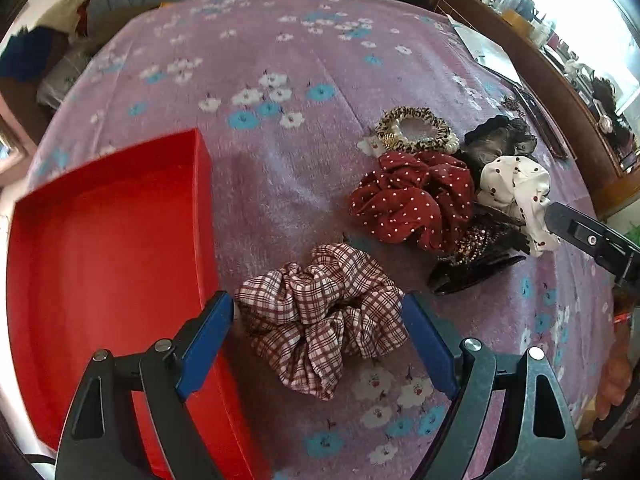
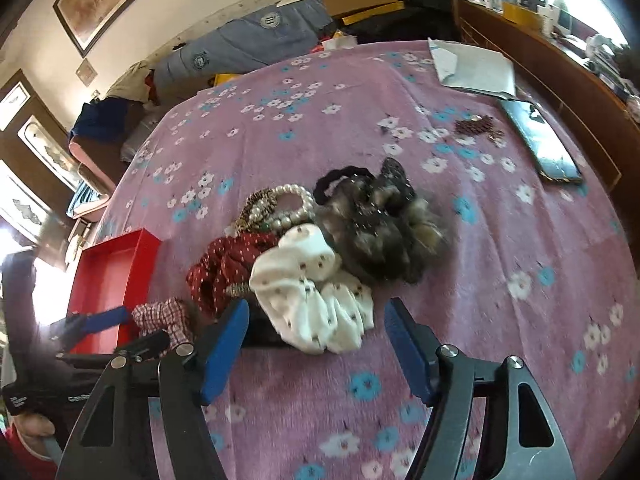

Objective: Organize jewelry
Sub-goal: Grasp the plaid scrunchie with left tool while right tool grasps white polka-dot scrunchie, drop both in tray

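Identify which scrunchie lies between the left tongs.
The pink plaid scrunchie, lying alone beside the red tray between the open left tongs. The others lie heaped farther off.

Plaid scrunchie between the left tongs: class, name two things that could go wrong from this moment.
1. The left tongs stand open around the plaid scrunchie; closing on loose folds alone may let it slip out.
2. The left finger sits close to the red tray wall and might nudge it.
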